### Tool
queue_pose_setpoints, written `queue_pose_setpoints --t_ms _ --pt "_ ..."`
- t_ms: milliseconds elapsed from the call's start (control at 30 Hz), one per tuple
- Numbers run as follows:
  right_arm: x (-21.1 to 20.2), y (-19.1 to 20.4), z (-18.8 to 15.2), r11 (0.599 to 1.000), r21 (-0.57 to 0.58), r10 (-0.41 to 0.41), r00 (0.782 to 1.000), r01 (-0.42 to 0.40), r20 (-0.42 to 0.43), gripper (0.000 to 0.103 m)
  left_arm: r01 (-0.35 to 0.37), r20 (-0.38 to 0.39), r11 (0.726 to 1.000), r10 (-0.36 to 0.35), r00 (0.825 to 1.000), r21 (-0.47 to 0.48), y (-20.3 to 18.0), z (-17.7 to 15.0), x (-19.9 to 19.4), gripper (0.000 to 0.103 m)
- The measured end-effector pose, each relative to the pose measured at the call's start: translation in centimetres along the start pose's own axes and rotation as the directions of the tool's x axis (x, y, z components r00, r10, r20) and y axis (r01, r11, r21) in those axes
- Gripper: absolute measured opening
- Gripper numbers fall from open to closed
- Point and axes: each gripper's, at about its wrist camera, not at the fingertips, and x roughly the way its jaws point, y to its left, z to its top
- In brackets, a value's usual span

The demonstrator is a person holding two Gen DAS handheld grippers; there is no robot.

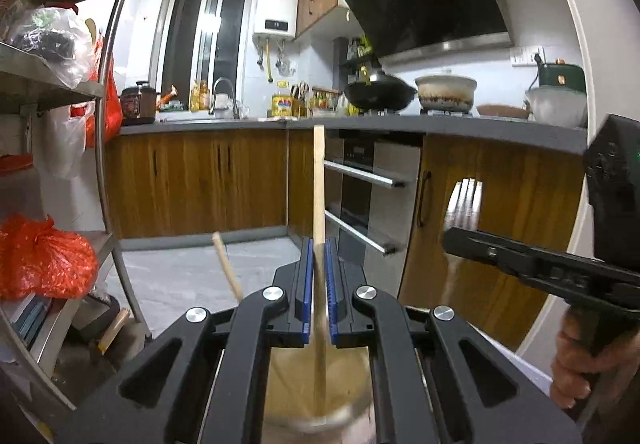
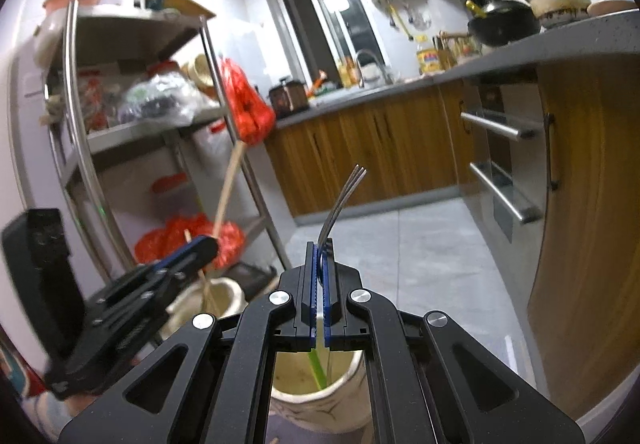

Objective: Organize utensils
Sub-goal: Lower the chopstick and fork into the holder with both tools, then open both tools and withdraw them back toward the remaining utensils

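The left claw [image 1: 319,276] is clamped on a pale wooden chopstick [image 1: 319,179] that stands upright, its lower end over a cream jar [image 1: 280,396] just below the jaws. The right claw [image 2: 320,280] pinches a steel fork [image 2: 340,203], tines up, its green handle reaching into a second jar [image 2: 340,404] beneath. Both utensils seem nearly stowed, not yet released; another chopstick [image 1: 228,268] leans left of the left claw.

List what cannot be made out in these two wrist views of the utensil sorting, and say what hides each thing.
- Lower end of the long wooden chopstick, left wrist view: motion blur inside the pale ceramic jar.
- Handle of the metal fork, right wrist view: covered by the right hand-held gripper.
- Base of the cream ceramic holder, right wrist view: cut off by the bottom edge.
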Motion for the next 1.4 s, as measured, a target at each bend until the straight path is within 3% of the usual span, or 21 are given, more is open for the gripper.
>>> queue_pose_setpoints --t_ms 233,567,733,767,867,933,1000,1067,1167,1267,1400 --pt "1.2 -0.4 -0.9 1.0 0.009 -0.016 0.999 0.017 -0.052 0.003 -0.026 -0.117 0.999 0.029 0.993 0.034 -0.1 -1.4 0.0 0.006" --pt "1.7 -0.7 -1.3 0.999 0.002 -0.048 0.996 0.048 -0.07 0.003 -0.045 -0.134 0.998 0.049 0.99 0.036 0.4 -1.5 -0.1 0.008" --pt "1.6 -0.8 -1.3 0.998 0.001 -0.057 0.996 0.057 -0.07 0.008 -0.057 -0.119 0.997 0.062 0.991 0.042 0.2 -1.0 -0.5 0.02" --pt "1.7 -0.9 -1.3 0.998 0.003 -0.057 0.996 0.058 -0.072 0.012 -0.057 -0.12 0.998 0.061 0.991 0.041 0.2 -0.9 -0.7 0.021" --pt "1.3 -1.1 -1.2 0.998 0.019 -0.055 0.996 0.057 -0.064 0.039 -0.06 -0.117 0.997 0.065 0.991 0.046 0.0 -0.7 -1.2 0.022" --pt "1.0 -1.1 -1.0 0.998 0.027 -0.052 0.997 0.053 -0.058 0.049 -0.066 -0.112 0.997 0.071 0.991 0.046 0.0 -0.5 -1.7 0.029" --pt "0.4 -1.1 -0.7 0.998 0.036 -0.052 0.998 0.054 -0.042 0.069 -0.071 -0.104 0.997 0.074 0.992 0.039 0.1 -0.3 -2.4 0.045" --pt "-0.2 -1.1 -0.5 0.997 0.04 -0.061 0.998 0.062 -0.028 0.079 -0.082 -0.093 0.996 0.085 0.992 0.036 0.2 -0.2 -3.1 0.057" --pt "-1.1 -1.1 -0.3 0.997 0.05 -0.06 0.998 0.061 -0.014 0.091 -0.094 -0.081 0.995 0.096 0.992 0.028 0.2 0.0 -4.2 0.074" --pt "-2.1 -1.2 -0.1 0.997 0.056 -0.059 0.998 0.059 -0.008 0.095 -0.104 -0.073 0.994 0.105 0.992 0.019 0.2 0.1 -5.2 0.091" --pt "-3.8 -1.0 0.3 0.996 0.051 -0.067 0.998 0.067 0.011 0.098 -0.104 -0.063 0.995 0.104 0.993 0.008 0.0 0.2 -6.8 0.097"
